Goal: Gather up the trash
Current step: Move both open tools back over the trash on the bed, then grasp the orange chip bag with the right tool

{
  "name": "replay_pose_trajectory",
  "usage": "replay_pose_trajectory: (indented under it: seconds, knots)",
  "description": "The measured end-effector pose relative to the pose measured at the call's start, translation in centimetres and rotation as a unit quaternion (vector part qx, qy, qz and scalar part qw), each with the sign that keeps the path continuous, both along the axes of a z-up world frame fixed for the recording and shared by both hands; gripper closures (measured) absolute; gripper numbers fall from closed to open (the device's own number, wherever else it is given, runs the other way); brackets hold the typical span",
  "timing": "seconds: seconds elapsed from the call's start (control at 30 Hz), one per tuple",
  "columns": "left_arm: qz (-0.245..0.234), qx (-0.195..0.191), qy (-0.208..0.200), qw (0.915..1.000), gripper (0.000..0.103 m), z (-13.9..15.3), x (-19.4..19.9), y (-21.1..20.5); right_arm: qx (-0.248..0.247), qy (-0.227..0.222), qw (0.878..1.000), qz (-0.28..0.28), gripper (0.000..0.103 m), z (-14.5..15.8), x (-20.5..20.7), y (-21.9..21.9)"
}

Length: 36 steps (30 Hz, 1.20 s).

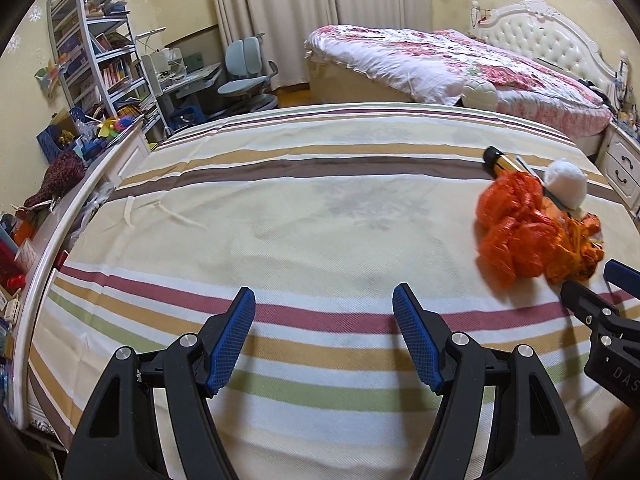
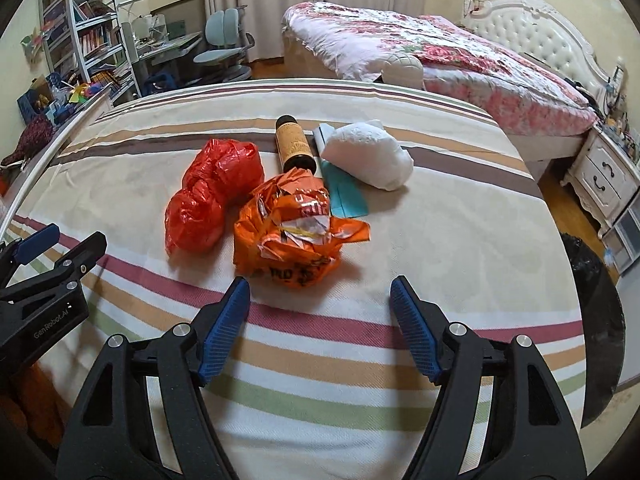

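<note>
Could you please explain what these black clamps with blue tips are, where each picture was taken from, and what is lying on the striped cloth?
They are two hand-held grippers, one in each of a person's hands, each carrying a wide-angle camera looking along its fingers. One picture comes from the left gripper, the other from the right gripper. Both stand open and hold nothing. On the striped cloth lies a small heap of rubbish: a red plastic bag, a crumpled orange wrapper, a dark bottle on its side, a white paper wad and a teal card. The right gripper hangs just short of the orange wrapper.
</note>
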<state>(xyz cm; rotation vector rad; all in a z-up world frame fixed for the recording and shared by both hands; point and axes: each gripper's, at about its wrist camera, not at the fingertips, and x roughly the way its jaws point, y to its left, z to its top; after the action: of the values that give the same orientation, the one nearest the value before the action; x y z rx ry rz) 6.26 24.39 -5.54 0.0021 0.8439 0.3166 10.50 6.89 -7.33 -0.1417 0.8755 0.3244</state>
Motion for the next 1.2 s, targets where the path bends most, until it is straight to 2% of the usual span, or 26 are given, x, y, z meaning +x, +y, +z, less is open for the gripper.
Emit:
replay_pose_trajectory:
  seconds: [0.2, 0.53, 0.57, 0.6, 0.7, 1.0, 1.2]
  knots:
    - [0.003, -0.013, 0.003, 0.9999, 0.033, -0.1, 0.0, 0.8, 0.002, 0.002, 1.000, 0.003, 0.032, 0.0, 1.0, 1.2]
    - [0.002, -0.012, 0.002, 0.9999, 0.033, -0.1, 0.0, 0.8, 0.003, -0.003, 1.000, 0.005, 0.032, 0.1, 1.0, 2.0]
    - [0.002, -0.011, 0.001, 0.9999, 0.033, 0.0, 0.0, 0.8, 0.002, -0.003, 1.000, 0.008, 0.035, 0.1, 0.9, 2.1]
    - [0.001, -0.011, -0.001, 0.9999, 0.033, 0.0, -0.1, 0.7, 0.001, -0.004, 1.000, 0.010, 0.043, 0.1, 0.8, 2.2]
    - [-0.001, -0.015, -0.003, 0.9999, 0.033, 0.1, -0.1, 0.8, 0.002, -0.005, 1.000, 0.013, 0.044, 0.1, 0.6, 2.0]
    - [-0.022, -0.011, -0.013, 0.9996, 0.033, 0.4, -0.5, -0.5, -0.006, -0.008, 1.000, -0.016, 0.045, 0.1, 0.0, -1.6]
    - [-0.049, -0.029, -0.016, 0.9982, 0.033, 0.4, -0.4, -2.5, -0.015, -0.010, 0.998, -0.059, 0.045, 0.1, 0.8, -5.8]
